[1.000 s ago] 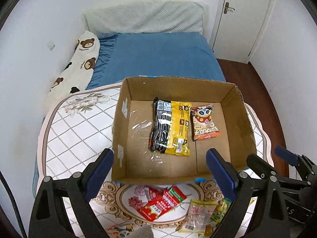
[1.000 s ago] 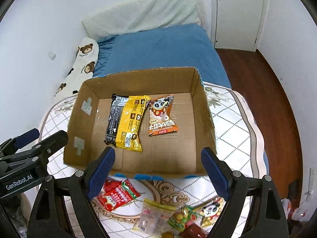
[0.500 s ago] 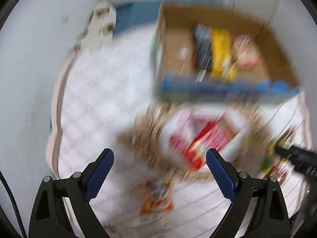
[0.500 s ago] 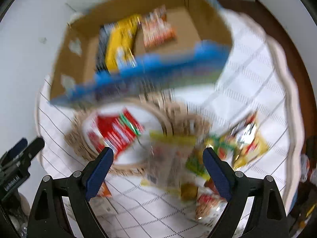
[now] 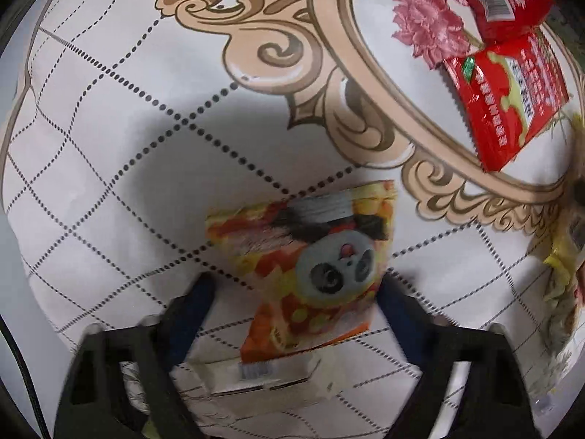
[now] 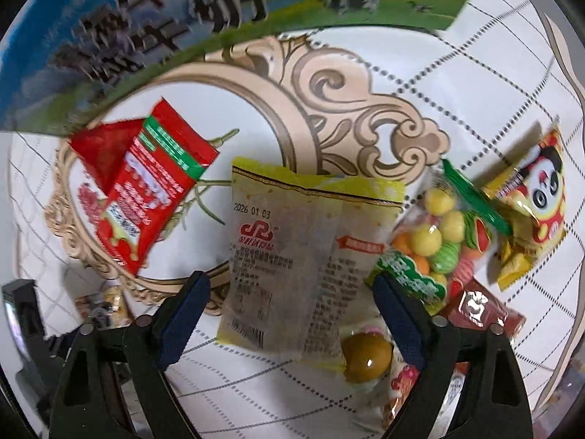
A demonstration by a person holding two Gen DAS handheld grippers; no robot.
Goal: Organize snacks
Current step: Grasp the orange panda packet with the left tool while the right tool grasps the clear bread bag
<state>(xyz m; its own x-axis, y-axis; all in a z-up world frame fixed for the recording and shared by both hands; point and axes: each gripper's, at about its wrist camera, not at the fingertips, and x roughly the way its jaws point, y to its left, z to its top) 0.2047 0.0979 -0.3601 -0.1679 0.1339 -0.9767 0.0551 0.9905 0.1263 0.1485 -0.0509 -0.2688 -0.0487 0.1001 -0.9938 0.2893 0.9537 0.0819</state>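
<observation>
Now both grippers have dropped from box to snacks.

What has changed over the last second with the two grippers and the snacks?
Both came down from above the box to the table. The left hand-held gripper now straddles the panda packet; the right hand-held gripper straddles the yellow packet. Both are open, nothing gripped. The red packets lie where they were.
</observation>
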